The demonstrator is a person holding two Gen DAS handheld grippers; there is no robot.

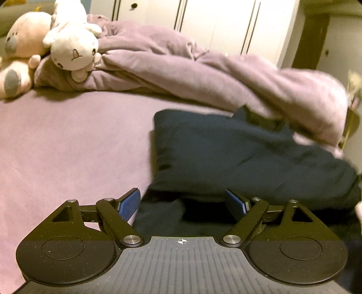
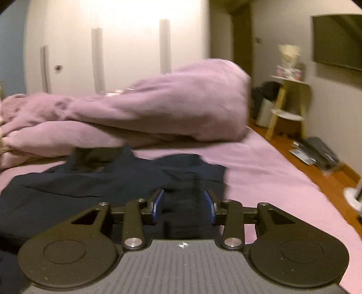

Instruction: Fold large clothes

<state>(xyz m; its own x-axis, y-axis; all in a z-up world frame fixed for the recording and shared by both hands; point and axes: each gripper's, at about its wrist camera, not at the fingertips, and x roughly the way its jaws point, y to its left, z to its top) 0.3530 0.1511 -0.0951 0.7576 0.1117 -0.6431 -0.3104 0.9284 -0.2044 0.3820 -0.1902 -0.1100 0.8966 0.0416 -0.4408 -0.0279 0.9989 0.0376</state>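
A dark navy garment [image 1: 244,153] lies partly folded on the pink bed sheet [image 1: 67,147]; it also shows in the right wrist view [image 2: 113,181]. My left gripper [image 1: 184,203] is open, its blue pads wide apart, just above the garment's near left edge, holding nothing. My right gripper [image 2: 183,204] is open over the garment's near right part, a dark strip of cloth lying between the fingers without being pinched.
A crumpled pink duvet [image 1: 203,67] lies along the far side of the bed, seen too in the right wrist view [image 2: 147,108]. Plush toys [image 1: 72,45] sit at the far left. White wardrobe doors [image 1: 215,20] stand behind. The bed's right edge drops to a wooden floor [image 2: 316,176].
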